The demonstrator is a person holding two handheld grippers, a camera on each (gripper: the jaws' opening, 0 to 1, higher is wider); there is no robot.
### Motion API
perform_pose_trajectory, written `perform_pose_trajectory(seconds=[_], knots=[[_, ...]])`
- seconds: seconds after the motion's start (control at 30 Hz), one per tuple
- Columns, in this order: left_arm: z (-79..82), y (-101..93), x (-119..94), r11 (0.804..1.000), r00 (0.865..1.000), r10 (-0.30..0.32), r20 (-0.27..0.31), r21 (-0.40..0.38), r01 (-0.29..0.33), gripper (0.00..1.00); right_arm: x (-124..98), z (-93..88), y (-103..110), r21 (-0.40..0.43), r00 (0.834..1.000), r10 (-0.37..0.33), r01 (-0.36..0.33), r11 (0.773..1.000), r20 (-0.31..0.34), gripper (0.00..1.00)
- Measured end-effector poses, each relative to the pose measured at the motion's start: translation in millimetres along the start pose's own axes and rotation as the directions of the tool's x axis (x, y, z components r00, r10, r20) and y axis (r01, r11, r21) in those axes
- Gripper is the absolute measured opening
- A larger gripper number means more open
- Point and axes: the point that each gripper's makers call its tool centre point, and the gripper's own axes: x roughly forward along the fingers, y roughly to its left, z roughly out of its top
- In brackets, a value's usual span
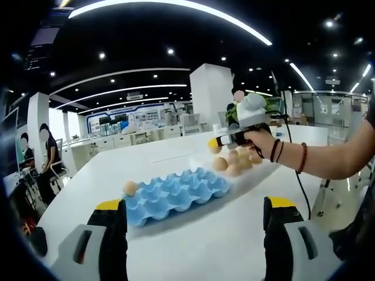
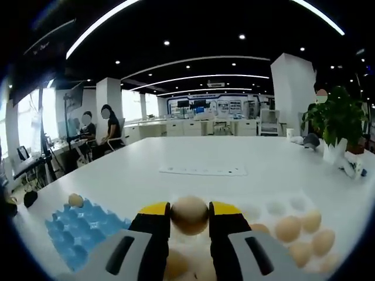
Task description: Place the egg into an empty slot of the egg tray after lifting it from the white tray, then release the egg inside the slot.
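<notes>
Office tabletop [image 1: 193, 246], white, carried everything. My right gripper [image 2: 189, 218] had its jaws clenched on an egg [image 2: 189, 214], lifted above the white tray [image 2: 275, 206] so it cleared the other eggs [image 2: 304, 231] there. My left gripper [image 1: 193, 213] hung idle, jaws spread, facing the blue egg tray [image 1: 176, 196]. Most slots looked empty; one egg [image 1: 129, 188] sat at a corner. Plant [image 2: 337, 120] and paper sheet [image 2: 202, 170] lay well apart, nothing blocking.

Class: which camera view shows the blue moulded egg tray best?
The left gripper view: the blue moulded egg tray lies whole between the jaws, one brown egg at its corner. The right gripper view catches only part of it, low on its left.
</notes>
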Motion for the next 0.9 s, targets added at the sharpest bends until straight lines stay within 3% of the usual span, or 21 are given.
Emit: perform_pose_trajectory(seconds=[0.4, 0.9], knots=[[-3.6, 0.7, -2, 1.000, 1.000, -0.003, -0.006, 0.003, 0.003, 0.98, 2, -3.3, 39, -0.027, 0.993, 0.120, -0.120, 0.992, 0.004, 0.26], [-8.3, 1.1, 1, 1.000, 1.000, -0.005, -0.013, -0.006, 0.005, 0.98, 12, -9.0, 109, -0.084, 0.963, 0.268, -0.268, 0.960, -0.014, 0.26]])
